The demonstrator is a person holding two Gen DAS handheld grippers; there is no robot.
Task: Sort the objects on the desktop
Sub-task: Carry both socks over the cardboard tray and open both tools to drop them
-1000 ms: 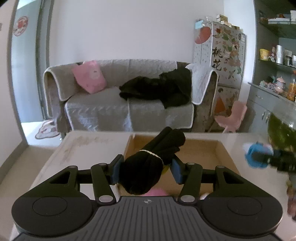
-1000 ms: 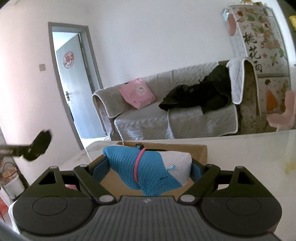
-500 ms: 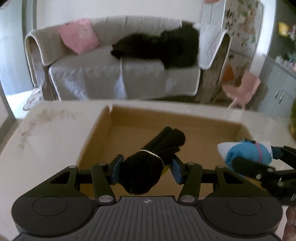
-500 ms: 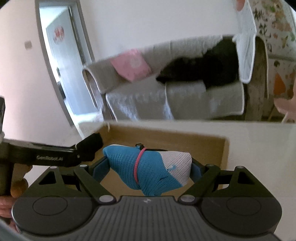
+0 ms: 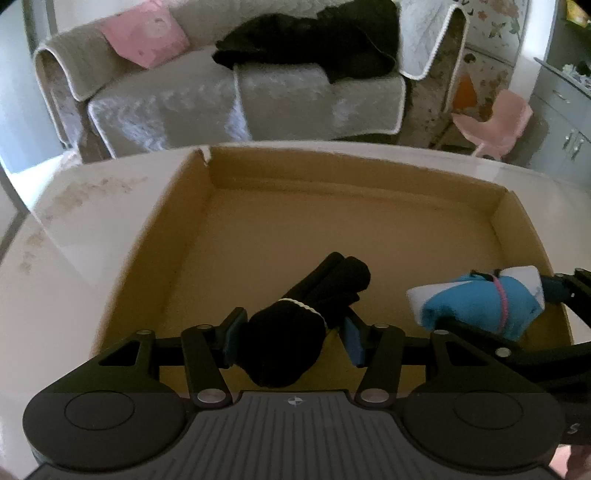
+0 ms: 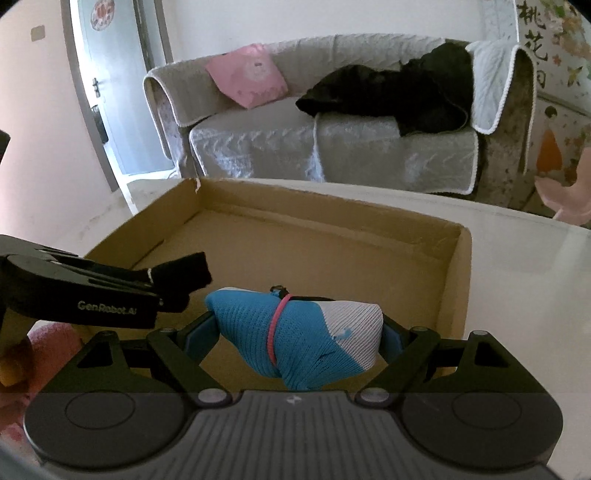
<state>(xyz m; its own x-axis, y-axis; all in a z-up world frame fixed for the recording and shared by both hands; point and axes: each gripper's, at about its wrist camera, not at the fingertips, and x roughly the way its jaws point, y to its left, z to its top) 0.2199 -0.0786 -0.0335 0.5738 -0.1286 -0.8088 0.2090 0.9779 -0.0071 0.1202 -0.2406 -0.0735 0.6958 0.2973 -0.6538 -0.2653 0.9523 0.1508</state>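
A black rolled fabric bundle with a white band is pinched in my left gripper, low over the floor of an open cardboard box. On its right, the right gripper carries a blue and white sock bundle tied with a pink band. In the right wrist view that bundle fills my right gripper, above the box's near right part. The black bundle's tip pokes in from the left. The box floor under both is bare.
The box lies on a white table. Behind it stand a grey sofa with a pink cushion and black clothes, and a pink chair. A soft pink thing lies at the table's near left.
Both grippers have tipped downward and come forward and down over the box, each keeping its bundle. They now hang side by side inside the box's near edge.
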